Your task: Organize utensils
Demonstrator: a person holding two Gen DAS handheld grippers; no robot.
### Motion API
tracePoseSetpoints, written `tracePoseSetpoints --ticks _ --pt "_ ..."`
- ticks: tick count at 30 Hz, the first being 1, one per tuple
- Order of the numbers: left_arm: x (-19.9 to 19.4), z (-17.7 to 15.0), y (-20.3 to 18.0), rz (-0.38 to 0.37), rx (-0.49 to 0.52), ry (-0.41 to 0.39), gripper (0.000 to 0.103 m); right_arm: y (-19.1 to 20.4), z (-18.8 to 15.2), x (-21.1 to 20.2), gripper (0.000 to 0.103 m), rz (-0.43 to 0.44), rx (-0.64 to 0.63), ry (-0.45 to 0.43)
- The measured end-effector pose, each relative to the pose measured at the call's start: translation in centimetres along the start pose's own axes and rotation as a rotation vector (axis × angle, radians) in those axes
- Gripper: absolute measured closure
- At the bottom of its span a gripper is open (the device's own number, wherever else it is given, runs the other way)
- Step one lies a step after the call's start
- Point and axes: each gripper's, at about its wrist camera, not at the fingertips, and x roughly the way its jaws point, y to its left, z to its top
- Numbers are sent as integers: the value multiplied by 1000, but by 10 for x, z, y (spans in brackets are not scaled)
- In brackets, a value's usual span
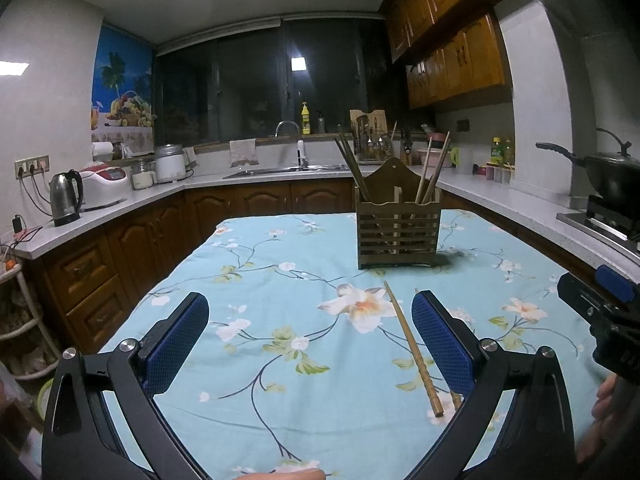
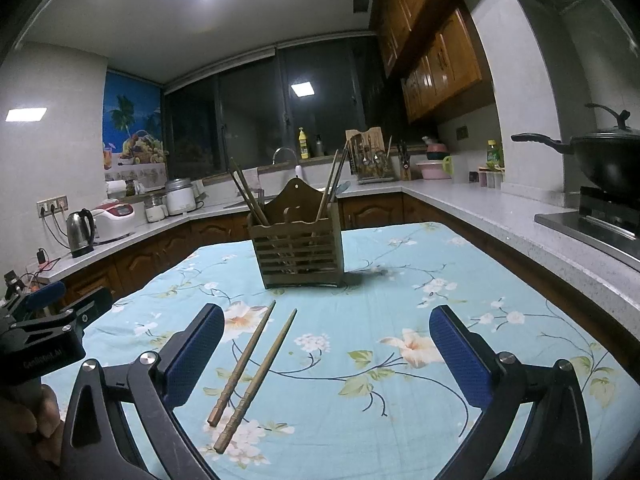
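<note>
Left wrist view: left gripper (image 1: 310, 338) is spread wide and empty over the light-blue floral tablecloth (image 1: 248, 280), one long brown wooden chopstick (image 1: 411, 346) lying just inside its right finger, a second mostly hidden behind that finger, and the slatted brown wooden utensil holder (image 1: 398, 232) stands farther back, already holding several chopsticks. Right wrist view: right gripper (image 2: 326, 350) is also wide and empty, both loose chopsticks (image 2: 256, 376) side by side near its left finger, holder (image 2: 298, 254) far centre. Judged partly done: two chopsticks left to pick up and drop in.
</note>
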Motion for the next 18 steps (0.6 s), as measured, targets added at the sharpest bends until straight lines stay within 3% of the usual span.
tracePoseSetpoints --ticks 18 --pt "0 -1 3 -4 0 5 0 2 0 -1 0 -1 0 2"
